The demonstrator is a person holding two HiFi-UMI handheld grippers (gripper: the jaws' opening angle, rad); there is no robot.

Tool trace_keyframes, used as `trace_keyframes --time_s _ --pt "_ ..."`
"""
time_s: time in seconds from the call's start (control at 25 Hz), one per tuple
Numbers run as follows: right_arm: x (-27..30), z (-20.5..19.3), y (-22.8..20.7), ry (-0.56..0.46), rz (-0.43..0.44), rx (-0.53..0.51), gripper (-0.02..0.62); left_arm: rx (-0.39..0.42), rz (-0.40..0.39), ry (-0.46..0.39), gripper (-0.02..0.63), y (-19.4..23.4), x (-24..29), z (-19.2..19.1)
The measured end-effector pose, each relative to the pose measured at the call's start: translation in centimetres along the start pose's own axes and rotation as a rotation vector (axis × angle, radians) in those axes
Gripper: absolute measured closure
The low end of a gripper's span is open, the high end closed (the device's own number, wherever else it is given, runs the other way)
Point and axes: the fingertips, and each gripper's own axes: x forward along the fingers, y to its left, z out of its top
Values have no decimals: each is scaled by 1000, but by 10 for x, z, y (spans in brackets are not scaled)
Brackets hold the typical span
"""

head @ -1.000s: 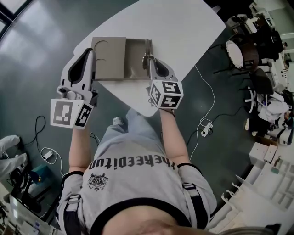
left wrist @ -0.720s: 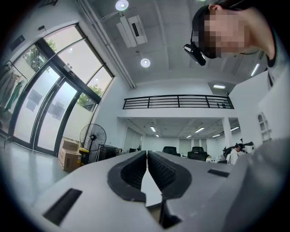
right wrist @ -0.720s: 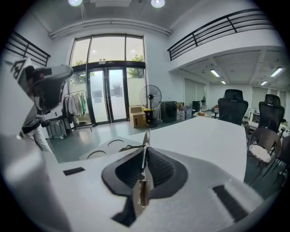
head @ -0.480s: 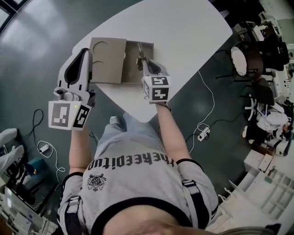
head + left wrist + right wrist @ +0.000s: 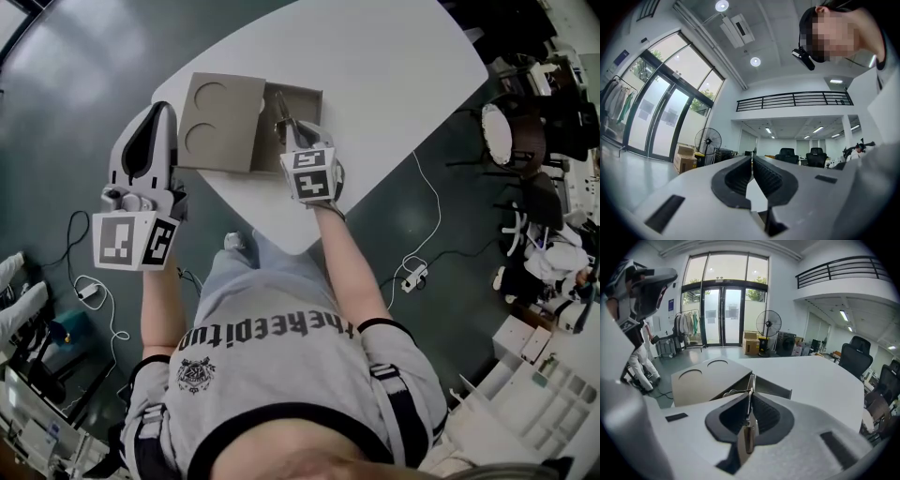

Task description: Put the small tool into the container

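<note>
The small tool (image 5: 279,103) is a thin flat metal piece, and my right gripper (image 5: 287,128) is shut on it. It stands on edge between the pads, its tip (image 5: 751,382) poking out over the open compartment (image 5: 772,389) of the grey-brown container (image 5: 295,94). The container's lid part (image 5: 220,117) has two round cutouts. My left gripper (image 5: 153,131) hovers beyond the table's left edge beside the container, tilted upward. Its jaws are shut with nothing between them (image 5: 752,160).
The container sits at the near left corner of a white table (image 5: 394,66). Grey floor surrounds it, with cables and a power strip (image 5: 412,272) at the right. Office chairs (image 5: 855,359) stand past the table's far side.
My right gripper has carried the tool leftward, from the container's right wall to over the open compartment. The left gripper has drifted slightly left and away from the container.
</note>
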Motion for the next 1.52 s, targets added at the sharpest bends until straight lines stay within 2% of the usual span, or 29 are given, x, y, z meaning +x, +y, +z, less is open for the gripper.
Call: trace_keyframes --time_s 0.28,0.52,1.0,1.52 --pt "13 -6 11 76 -39 -219 572 1 36 12 594 10 -8 -2" --pt "25 -11 19 111 -44 -305 572 3 54 14 594 18 -10 -2" --pt "37 -19 32 148 -57 -373 571 1 91 20 594 37 -19 -2" --pt "44 -33 52 162 27 -355 507 0 96 21 594 37 -26 -5"
